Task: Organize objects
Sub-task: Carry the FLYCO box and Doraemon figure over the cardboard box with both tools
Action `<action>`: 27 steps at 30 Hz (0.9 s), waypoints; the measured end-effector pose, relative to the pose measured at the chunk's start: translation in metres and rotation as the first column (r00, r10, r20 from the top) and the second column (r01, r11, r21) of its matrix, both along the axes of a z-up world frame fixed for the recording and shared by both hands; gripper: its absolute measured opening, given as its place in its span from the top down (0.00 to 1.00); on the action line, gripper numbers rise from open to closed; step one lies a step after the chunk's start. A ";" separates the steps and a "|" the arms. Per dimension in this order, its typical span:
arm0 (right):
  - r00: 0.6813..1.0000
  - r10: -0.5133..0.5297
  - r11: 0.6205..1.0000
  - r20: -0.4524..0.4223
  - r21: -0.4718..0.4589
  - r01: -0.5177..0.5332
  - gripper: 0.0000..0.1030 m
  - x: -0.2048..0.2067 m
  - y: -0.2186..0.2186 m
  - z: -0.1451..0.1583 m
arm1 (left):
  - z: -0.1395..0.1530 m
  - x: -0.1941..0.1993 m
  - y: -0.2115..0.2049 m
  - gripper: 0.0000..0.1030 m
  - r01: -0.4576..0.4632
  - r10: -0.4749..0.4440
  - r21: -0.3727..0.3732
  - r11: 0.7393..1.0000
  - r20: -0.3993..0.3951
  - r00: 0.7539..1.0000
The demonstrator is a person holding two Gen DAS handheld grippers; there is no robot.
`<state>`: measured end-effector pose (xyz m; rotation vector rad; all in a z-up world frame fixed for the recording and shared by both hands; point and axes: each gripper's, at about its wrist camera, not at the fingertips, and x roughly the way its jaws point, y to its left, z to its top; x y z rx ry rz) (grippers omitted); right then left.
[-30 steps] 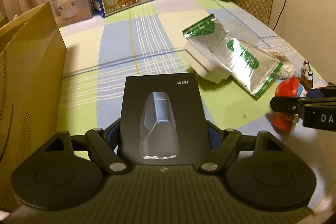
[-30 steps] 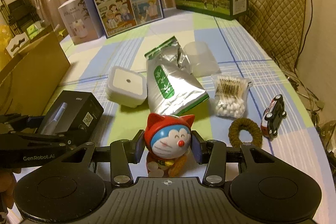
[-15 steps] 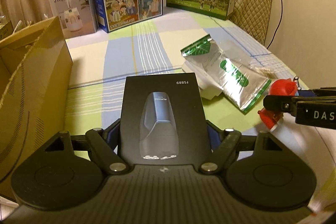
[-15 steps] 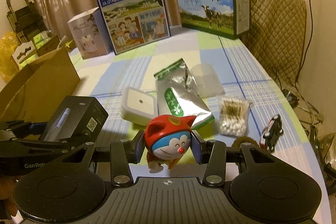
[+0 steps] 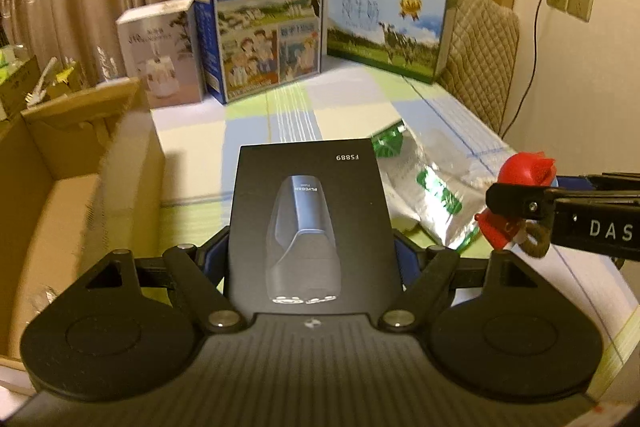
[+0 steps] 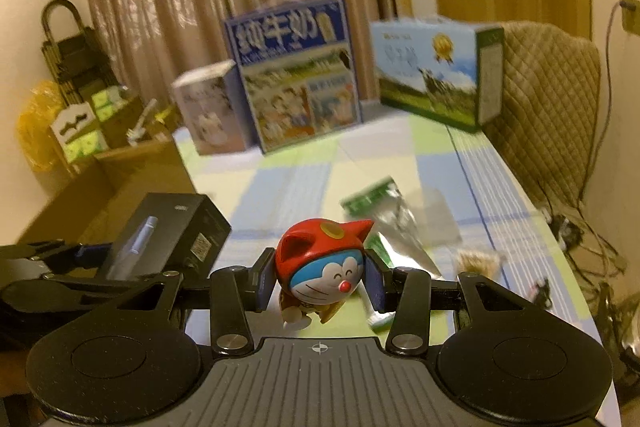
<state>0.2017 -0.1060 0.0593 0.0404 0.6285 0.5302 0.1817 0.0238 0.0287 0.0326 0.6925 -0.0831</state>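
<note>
Both grippers have risen off the table (image 5: 304,115): left gripper (image 5: 312,255) pinches the black box (image 5: 308,195), right gripper (image 6: 320,279) pinches the figurine (image 6: 324,263).

Shaver box (image 5: 310,211) & cat figurine (image 6: 322,269) now off tablecloth, higher up.

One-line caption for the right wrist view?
Right gripper holds a cat figurine above the table; left gripper holds a black box.
</note>
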 end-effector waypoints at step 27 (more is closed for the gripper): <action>0.929 0.355 0.924 0.100 0.112 -0.365 0.59 -0.047 0.168 0.041 | 0.096 -0.062 0.155 0.26 -0.236 0.225 0.086 0.968 0.119 0.967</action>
